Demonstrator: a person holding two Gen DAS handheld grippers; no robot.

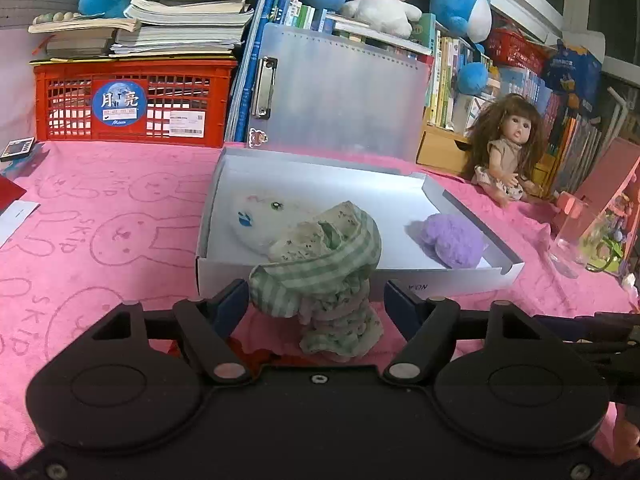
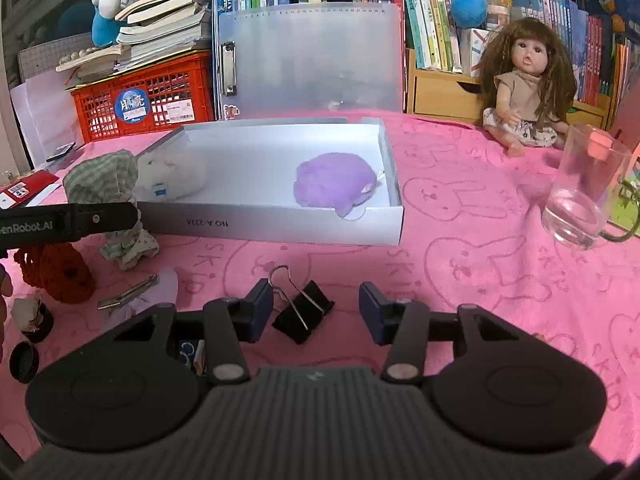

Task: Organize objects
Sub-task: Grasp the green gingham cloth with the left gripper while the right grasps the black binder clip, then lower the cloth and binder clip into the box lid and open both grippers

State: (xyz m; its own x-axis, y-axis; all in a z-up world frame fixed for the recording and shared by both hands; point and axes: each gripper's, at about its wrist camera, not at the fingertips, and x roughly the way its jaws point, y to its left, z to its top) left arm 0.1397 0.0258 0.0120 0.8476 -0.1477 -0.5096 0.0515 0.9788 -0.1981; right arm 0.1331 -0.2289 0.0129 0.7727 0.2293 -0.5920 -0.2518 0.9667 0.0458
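A small cloth doll in a green checked bonnet (image 1: 320, 264) stands on the pink cloth just in front of a white shallow box (image 1: 224, 184). My left gripper (image 1: 318, 300) is open around the doll: the left pad touches the bonnet and the right pad stands clear. The box holds a white plush (image 1: 256, 216) and a purple plush (image 1: 452, 240). In the right wrist view, a black binder clip (image 2: 302, 314) lies between the fingers of my right gripper (image 2: 316, 312). That gripper is open, its left pad at the clip's wire handle and its right pad apart.
An orange crochet piece (image 2: 56, 276), a metal hair clip (image 2: 128, 292) and small dark lids (image 2: 24, 360) lie left of the right gripper. A glass mug (image 2: 580, 196) and a brown-haired doll (image 2: 520, 84) are at the right. A red crate (image 1: 128, 100), a clipboard (image 1: 340, 92) and books line the back.
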